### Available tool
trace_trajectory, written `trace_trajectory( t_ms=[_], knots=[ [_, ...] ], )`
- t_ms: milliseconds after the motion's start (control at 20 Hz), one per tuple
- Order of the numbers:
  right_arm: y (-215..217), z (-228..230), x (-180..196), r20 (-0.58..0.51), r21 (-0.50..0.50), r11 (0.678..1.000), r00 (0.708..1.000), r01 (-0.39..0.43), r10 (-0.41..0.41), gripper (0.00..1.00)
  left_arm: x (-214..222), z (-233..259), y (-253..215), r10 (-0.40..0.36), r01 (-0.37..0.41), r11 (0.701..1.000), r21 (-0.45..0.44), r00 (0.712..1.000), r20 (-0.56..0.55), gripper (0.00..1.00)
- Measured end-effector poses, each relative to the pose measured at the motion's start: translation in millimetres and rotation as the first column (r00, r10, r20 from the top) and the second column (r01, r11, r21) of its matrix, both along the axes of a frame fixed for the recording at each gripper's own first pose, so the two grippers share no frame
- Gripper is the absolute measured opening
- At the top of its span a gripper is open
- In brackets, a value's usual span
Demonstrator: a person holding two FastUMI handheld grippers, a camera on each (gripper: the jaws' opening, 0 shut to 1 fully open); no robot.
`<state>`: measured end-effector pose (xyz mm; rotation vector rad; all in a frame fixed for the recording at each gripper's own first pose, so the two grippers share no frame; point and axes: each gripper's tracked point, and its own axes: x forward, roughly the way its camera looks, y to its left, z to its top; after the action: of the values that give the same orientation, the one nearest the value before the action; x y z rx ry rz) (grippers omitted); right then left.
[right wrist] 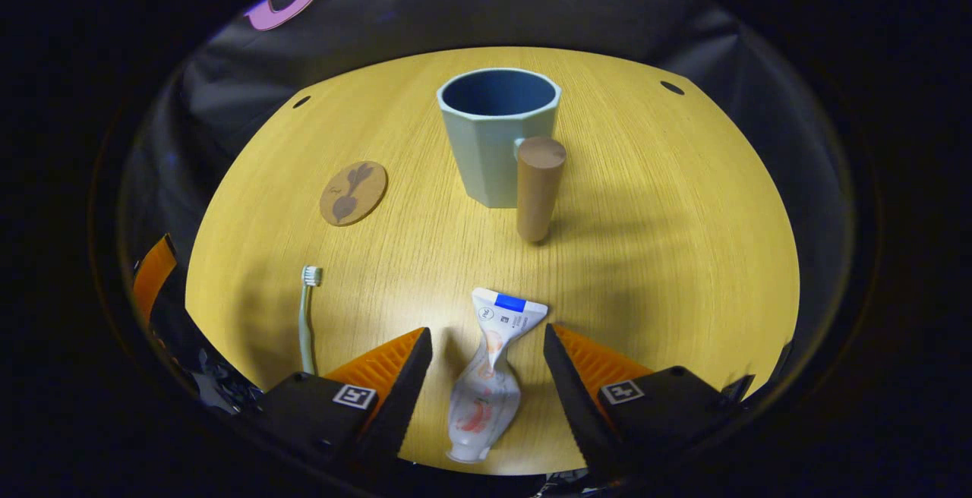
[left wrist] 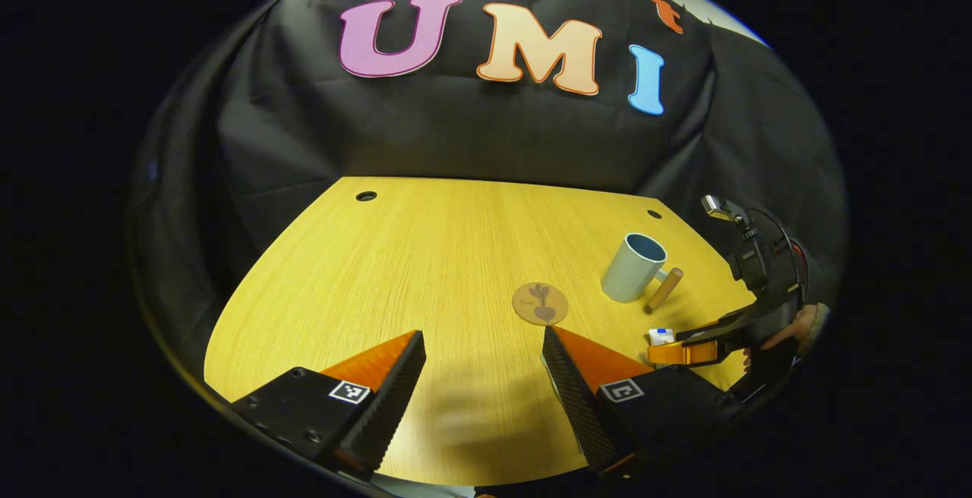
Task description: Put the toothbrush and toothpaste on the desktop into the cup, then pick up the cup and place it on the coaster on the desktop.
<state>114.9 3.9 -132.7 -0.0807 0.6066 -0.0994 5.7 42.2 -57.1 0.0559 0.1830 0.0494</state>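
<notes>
Right gripper point(right wrist: 486, 346) spread wide, fingers apart on either side of the crumpled white toothpaste tube with blue band and orange print point(right wrist: 486, 376); tube flat on the pale wood-grain desktop point(right wrist: 668, 255), between the fingers but touched by neither. Contact with the desk surface: cannot tell.

Left gripper point(left wrist: 482, 350) likewise spread, holding nothing, poised over bare desktop, near the round brown cork coaster with dark plant motif point(left wrist: 540, 304).

Pale green toothbrush with white bristles point(right wrist: 307, 316) flat on the desk, left of the tube in the right gripper view, handle end hidden behind the finger.

Light grey-blue faceted cup with dark blue interior point(right wrist: 497, 137) upright, well beyond the tube; thick brown cylindrical handle point(right wrist: 540, 188) on the near side, facing the right gripper. Coaster well apart from cup, unoccupied.

Step judged: grasp of the tube, not yet made.

Risks:
- Tube soft and creased: squeeze on the bulged belly likely to deform it or let it slip; pinch at the flat crimped end likely to leave it dangling.
- Tube lying flat: fingertips could scrape the desk or skate over it.
- Cup handle toward the approach: possible knock during drop-in, tipping the cup.
- Tube possibly catching on the rim.
</notes>
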Motion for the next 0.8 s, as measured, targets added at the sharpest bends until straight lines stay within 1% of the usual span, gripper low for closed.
trace_trajectory(
  t_ms=[50, 150, 250, 300, 350, 400, 450, 500, 550, 650, 700, 750, 800],
  knots=[
    [-1, 0, 1, -0.007, -0.003, 1.0, 1.0, 0.012, -0.012, 0.73, 0, -2, 1, -0.002, 0.002, 1.0, -0.002, 1.0, -0.004, 0.93],
    [0, -7, 0, -0.026, -0.007, 1.0, 0.999, 0.018, -0.018, 0.68, 2, -5, 3, 0.002, -0.002, 1.0, -0.026, 1.0, -0.015, 0.93],
    [0, -10, -1, -0.036, -0.003, 1.0, 0.999, 0.022, -0.022, 0.69, 3, -7, 1, 0.003, -0.004, 0.999, -0.042, 1.0, -0.024, 0.93],
    [-1, -12, -3, -0.051, 0.006, 0.999, 0.998, 0.037, -0.036, 0.63, 4, -8, 1, 0.002, -0.003, 0.999, -0.044, 1.0, -0.029, 0.93],
    [-4, -10, 1, -0.041, 0.015, 0.999, 0.998, 0.046, -0.045, 0.57, 4, -6, 0, 0.002, -0.003, 0.999, -0.032, 1.0, -0.027, 0.93],
    [-6, -8, -1, -0.041, 0.013, 0.998, 0.997, 0.061, -0.06, 0.55, 5, -5, 0, 0.001, -0.001, 1.0, -0.026, 1.0, -0.025, 0.93],
    [-10, -6, -1, -0.038, 0.025, 0.996, 0.996, 0.081, -0.08, 0.41, 5, -5, -2, 0.0, 0.0, 1.0, -0.02, 1.0, -0.024, 0.94],
    [-12, -7, 0, -0.037, 0.031, 0.995, 0.995, 0.093, -0.092, 0.4, 6, -4, -3, 0.0, -0.001, 1.0, -0.02, 1.0, -0.024, 0.93],
    [-11, -7, -1, -0.039, 0.033, 0.995, 0.995, 0.098, -0.097, 0.33, 5, -6, -4, 0.001, -0.002, 1.0, -0.023, 1.0, -0.027, 0.93],
    [-12, -7, 0, -0.035, 0.011, 0.996, 0.996, 0.088, -0.088, 0.24, 5, -8, -6, 0.003, -0.004, 0.999, -0.037, 0.999, -0.032, 0.93],
    [-12, -6, 0, -0.032, 0.001, 0.997, 0.996, 0.079, -0.079, 0.21, 5, -10, -6, 0.003, -0.004, 0.999, -0.043, 0.999, -0.035, 0.93],
    [-12, -7, 1, -0.029, -0.005, 0.997, 0.997, 0.072, -0.072, 0.21, 5, -12, -7, 0.003, -0.005, 0.999, -0.047, 0.999, -0.039, 0.93],
    [-11, -5, -1, -0.024, -0.003, 0.998, 0.997, 0.067, -0.067, 0.16, 4, -12, -7, 0.005, -0.007, 0.999, -0.046, 0.999, -0.042, 0.94]
  ],
)
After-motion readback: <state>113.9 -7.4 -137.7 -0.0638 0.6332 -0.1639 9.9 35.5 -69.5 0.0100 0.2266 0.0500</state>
